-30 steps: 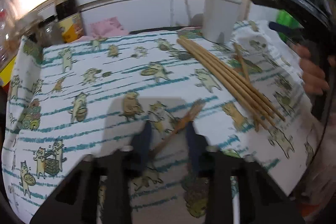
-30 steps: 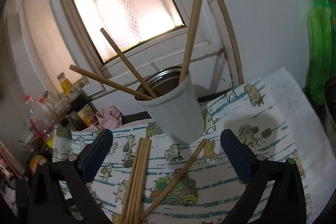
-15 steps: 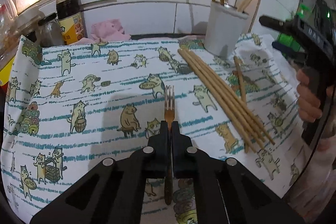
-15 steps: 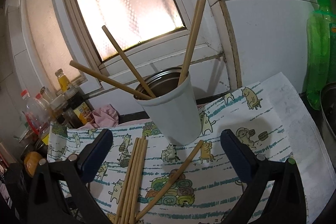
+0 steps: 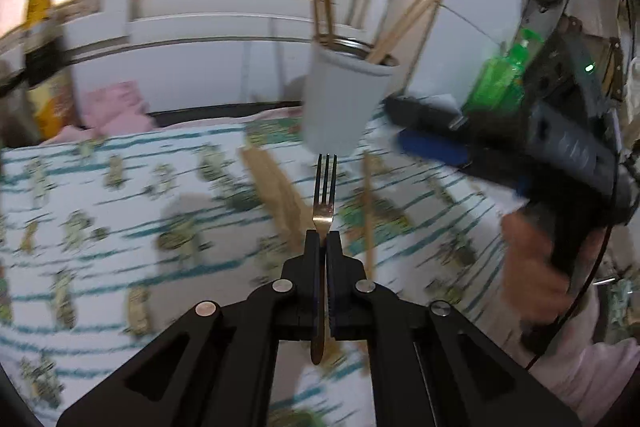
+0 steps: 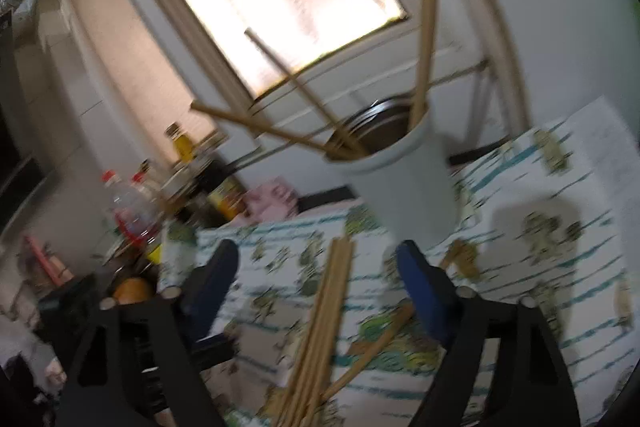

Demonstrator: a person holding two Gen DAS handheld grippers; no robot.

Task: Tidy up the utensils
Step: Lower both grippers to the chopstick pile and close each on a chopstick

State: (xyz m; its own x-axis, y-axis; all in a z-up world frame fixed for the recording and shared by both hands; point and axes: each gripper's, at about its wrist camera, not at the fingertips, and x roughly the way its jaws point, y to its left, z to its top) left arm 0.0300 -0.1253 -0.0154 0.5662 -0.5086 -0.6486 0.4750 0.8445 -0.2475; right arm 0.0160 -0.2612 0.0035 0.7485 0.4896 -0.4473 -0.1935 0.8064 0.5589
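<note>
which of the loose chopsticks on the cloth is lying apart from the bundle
The single chopstick lying slanted to the right of the bundle, nearer the white cup; the others lie pressed side by side.

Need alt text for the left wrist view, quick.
The left gripper has its jaws shut on a metal fork, tines pointing at a white cup of wooden chopsticks. More chopsticks lie on the cat-print cloth.
</note>
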